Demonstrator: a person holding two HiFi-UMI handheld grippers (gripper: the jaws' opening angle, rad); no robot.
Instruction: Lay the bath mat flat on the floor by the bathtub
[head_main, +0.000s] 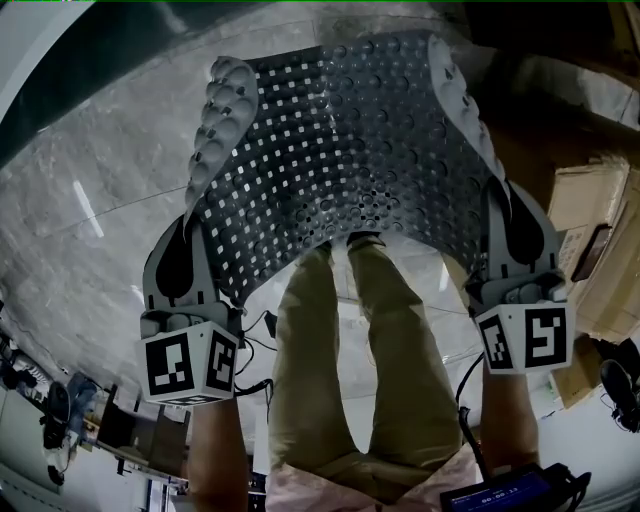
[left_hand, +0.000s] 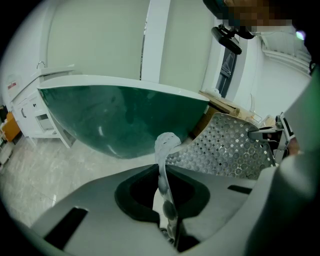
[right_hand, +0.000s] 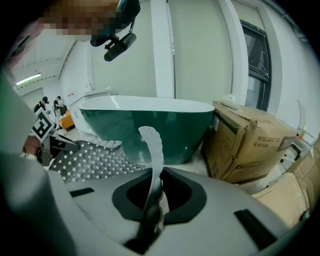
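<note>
A grey perforated bath mat (head_main: 350, 165) with suction cups hangs stretched between my two grippers above the pale marble floor (head_main: 90, 210). My left gripper (head_main: 195, 255) is shut on the mat's left edge, which curls up past its jaws. My right gripper (head_main: 505, 235) is shut on the right edge. In the left gripper view the mat's edge (left_hand: 164, 165) stands pinched between the jaws, with the green bathtub (left_hand: 120, 117) just ahead. The right gripper view shows the pinched edge (right_hand: 152, 160) and the bathtub (right_hand: 150, 125) beyond it.
The person's legs (head_main: 370, 370) stand under the mat. Cardboard boxes (right_hand: 250, 140) are stacked right of the tub, also cardboard boxes (head_main: 590, 240) at the head view's right. A white cabinet (left_hand: 30, 110) stands left of the tub. Cables (head_main: 262, 330) trail near the legs.
</note>
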